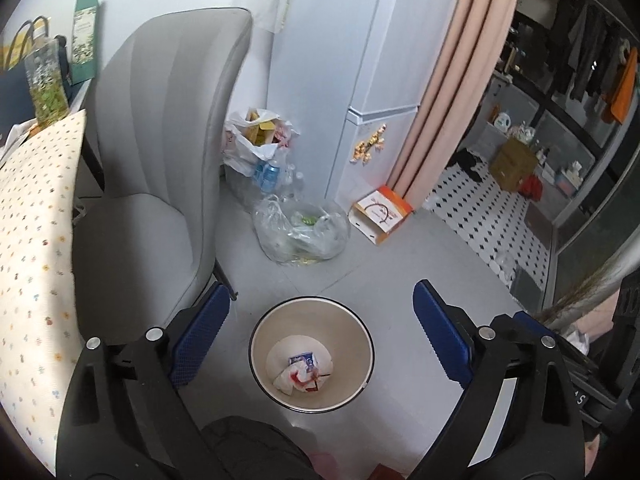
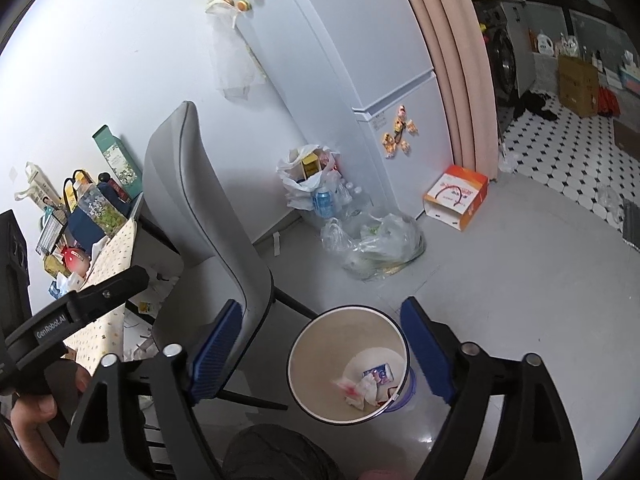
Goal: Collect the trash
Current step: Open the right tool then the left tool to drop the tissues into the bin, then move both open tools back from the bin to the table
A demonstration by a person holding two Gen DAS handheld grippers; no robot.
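A cream waste bin with a dark rim stands on the grey floor. Inside it lie crumpled white and red wrappers and a small blue packet. My left gripper hovers above the bin, blue pads wide apart, nothing between them. My right gripper is also above the bin, jaws open and empty. The left gripper's black body shows at the left of the right wrist view, with a hand below it.
A grey chair stands left of the bin beside a table with a dotted cloth. Clear plastic bags, a white bag of rubbish and an orange-white box sit by the fridge.
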